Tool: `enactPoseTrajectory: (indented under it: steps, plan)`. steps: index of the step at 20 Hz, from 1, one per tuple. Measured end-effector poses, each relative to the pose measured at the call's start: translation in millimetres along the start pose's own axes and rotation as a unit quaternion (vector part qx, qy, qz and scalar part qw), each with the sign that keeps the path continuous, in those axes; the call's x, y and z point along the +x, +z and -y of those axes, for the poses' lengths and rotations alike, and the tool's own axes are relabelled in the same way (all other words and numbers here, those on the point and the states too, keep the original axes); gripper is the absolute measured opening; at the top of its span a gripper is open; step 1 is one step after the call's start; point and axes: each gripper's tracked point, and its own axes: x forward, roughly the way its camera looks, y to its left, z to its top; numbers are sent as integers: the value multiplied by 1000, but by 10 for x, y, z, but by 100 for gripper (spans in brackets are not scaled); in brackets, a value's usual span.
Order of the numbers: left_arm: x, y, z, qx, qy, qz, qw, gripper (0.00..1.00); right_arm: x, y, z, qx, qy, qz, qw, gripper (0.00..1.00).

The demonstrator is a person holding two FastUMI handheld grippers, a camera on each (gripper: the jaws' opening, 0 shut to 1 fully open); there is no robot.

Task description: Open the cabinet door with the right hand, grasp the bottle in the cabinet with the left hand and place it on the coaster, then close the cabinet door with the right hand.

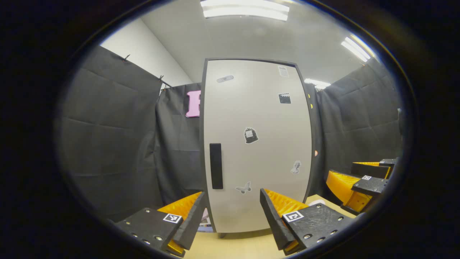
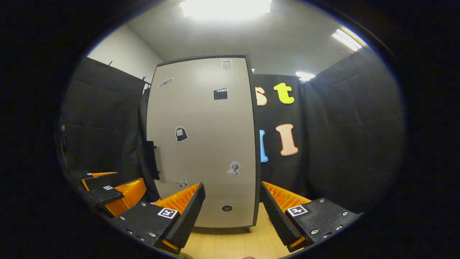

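Cabinet door (image 1: 257,144) shut, upright; handle (image 1: 216,166) vertical, left edge.

Looked like a recording booth set up in an office-type room, not a real home. Black cloth (image 1: 107,136) hung as walls on all sides, clipped up along a line, with a plain white wall (image 1: 143,50) and strip lights (image 1: 245,10) above. Just a stickered cabinet (image 2: 205,144) sat on a light wood table (image 2: 230,244).
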Motion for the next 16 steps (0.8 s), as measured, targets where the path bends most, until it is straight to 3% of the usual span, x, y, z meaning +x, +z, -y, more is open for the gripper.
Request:
enactPoseTrajectory:
  steps: [1, 3, 4, 6, 8, 9, 10, 11, 13, 14, 16]
  plan:
    - [5, -18, 1, -1, 0, -1, 1000, 86, 4, 0, 17, -2, 0, 0, 1000, 94]
    - [19, -32, 2, -3, 1, -3, 1000, 86, 15, -1, 40, -4, -2, 0, 1000, 94]
    - [18, -30, 10, -4, 0, -4, 1000, 91, 13, 0, 48, -3, -3, 1, 1000, 94]
    - [14, -43, 1, -7, 1, -5, 1000, 86, 14, 10, 51, -1, -3, 2, 1000, 89]
    - [17, -51, -12, -8, 3, -6, 1000, 91, 16, 14, 55, -3, -4, 3, 1000, 94]
    - [25, -46, -23, -8, 5, -6, 1000, 86, 13, 13, 44, -3, -3, 3, 1000, 94]
    - [26, -40, -29, -8, 6, -5, 1000, 90, 17, 25, 34, -3, -2, 3, 1000, 89]
    - [19, -34, -42, -8, 7, -5, 1000, 86, 22, 18, 29, -3, -1, 4, 1000, 94]
    - [20, -19, -45, -10, 8, -3, 1000, 90, 20, 37, 2, -4, 2, 6, 1000, 95]
    - [29, -7, -49, -10, 9, -2, 1000, 86, 20, 41, -2, -4, 2, 7, 1000, 95]
    - [14, 12, -61, -10, 10, 1, 1000, 90, 14, 54, -8, -5, 4, 9, 1000, 89]
